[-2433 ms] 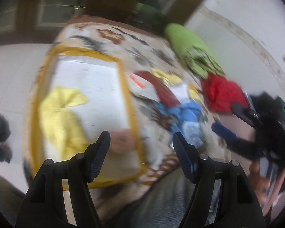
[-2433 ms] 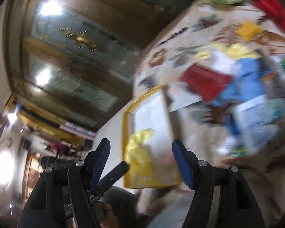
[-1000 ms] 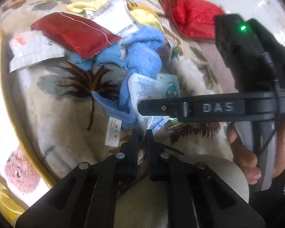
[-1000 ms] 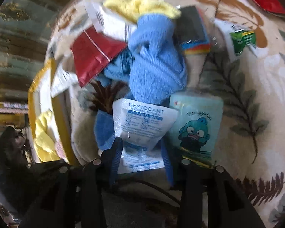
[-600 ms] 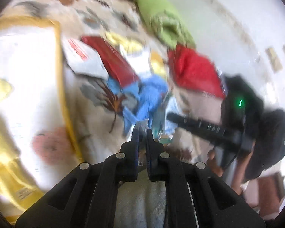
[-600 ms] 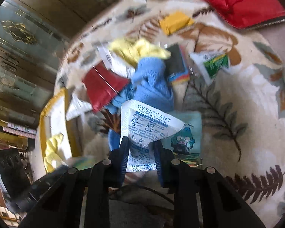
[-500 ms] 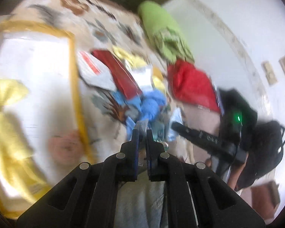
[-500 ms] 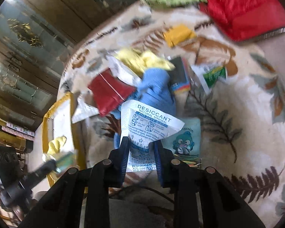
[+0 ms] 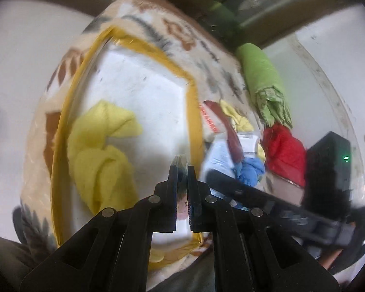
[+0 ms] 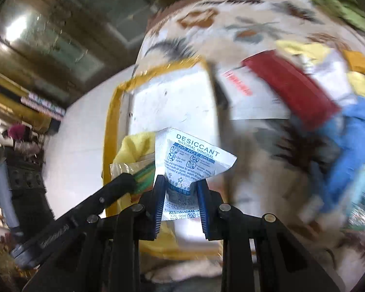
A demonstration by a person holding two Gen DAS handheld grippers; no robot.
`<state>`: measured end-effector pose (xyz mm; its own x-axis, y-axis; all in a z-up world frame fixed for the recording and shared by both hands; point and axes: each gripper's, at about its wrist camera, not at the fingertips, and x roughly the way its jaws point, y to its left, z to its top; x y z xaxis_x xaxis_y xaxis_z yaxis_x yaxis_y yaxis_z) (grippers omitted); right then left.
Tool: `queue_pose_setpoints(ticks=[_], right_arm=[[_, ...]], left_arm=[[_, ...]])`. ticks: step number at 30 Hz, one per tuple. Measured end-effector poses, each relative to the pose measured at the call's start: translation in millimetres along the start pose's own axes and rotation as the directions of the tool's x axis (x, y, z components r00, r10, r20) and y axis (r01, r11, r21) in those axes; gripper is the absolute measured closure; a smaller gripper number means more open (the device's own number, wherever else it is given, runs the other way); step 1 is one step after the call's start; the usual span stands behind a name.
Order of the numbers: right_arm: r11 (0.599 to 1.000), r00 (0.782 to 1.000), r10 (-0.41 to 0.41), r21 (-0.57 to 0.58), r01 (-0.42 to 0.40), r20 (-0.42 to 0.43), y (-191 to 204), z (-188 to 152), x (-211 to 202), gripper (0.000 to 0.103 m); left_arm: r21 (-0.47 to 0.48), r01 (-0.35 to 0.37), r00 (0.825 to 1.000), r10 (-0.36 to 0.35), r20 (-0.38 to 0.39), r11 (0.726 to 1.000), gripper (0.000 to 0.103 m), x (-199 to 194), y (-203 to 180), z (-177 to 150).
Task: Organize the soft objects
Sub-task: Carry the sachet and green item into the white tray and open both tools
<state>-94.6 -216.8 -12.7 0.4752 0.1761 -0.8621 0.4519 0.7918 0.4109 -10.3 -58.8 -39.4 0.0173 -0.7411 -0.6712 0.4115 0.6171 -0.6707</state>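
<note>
My right gripper (image 10: pixel 180 185) is shut on a white desiccant packet (image 10: pixel 191 160) and holds it above the near end of the white tray with a yellow rim (image 10: pixel 112 112). My left gripper (image 9: pixel 182 170) is shut on a thin clear packet (image 9: pixel 180 161), seen edge-on; in the right wrist view that packet (image 10: pixel 131 170) shows green inside. It hangs over the tray (image 9: pixel 189 92). A yellow cloth (image 9: pixel 102 146) lies in the tray. A pile of blue cloth (image 10: pixel 348 131), red pouch (image 10: pixel 289 85) and packets lies right of the tray.
A floral blanket (image 9: pixel 182 36) covers the surface under the tray. A rolled green cloth (image 9: pixel 262 73) and a red quilted item (image 9: pixel 284 150) lie at the far right by the wall. White floor (image 9: pixel 24 48) lies to the left.
Both grippers have swung left from the pile to over the tray, each carrying its packet. The tray and yellow cloth now fill the view.
</note>
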Motion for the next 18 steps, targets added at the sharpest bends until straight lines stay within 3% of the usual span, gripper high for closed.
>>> queue_pose_setpoints(ticks=[3, 5, 9, 15, 18], right_arm=[[0.999, 0.999, -0.034, -0.023, 0.034, 0.000, -1, 2, 10, 0.078], [0.999, 0.998, -0.035, -0.024, 0.034, -0.044, -4, 1, 19, 0.078], [0.997, 0.995, -0.068, -0.038, 0.065, -0.075, -3, -2, 25, 0.075], [1.000, 0.999, -0.014, 0.009, 0.014, -0.047, -13, -4, 13, 0.073], [0.999, 0.999, 0.034, 0.038, -0.034, -0.022, -18, -5, 3, 0.048]], left_arm=[[-0.016, -0.075, 0.997, 0.075, -0.007, 0.997, 0.097, 8, 9, -1], [-0.039, -0.097, 0.995, 0.097, -0.018, 0.995, 0.097, 13, 15, -2], [-0.016, -0.170, 0.985, 0.170, -0.010, 0.985, 0.097, 19, 12, -4], [-0.032, -0.171, 0.985, 0.170, -0.037, 0.985, 0.097, 25, 13, -9], [-0.039, -0.172, 0.985, 0.171, -0.017, 0.984, 0.090, 21, 14, -9]])
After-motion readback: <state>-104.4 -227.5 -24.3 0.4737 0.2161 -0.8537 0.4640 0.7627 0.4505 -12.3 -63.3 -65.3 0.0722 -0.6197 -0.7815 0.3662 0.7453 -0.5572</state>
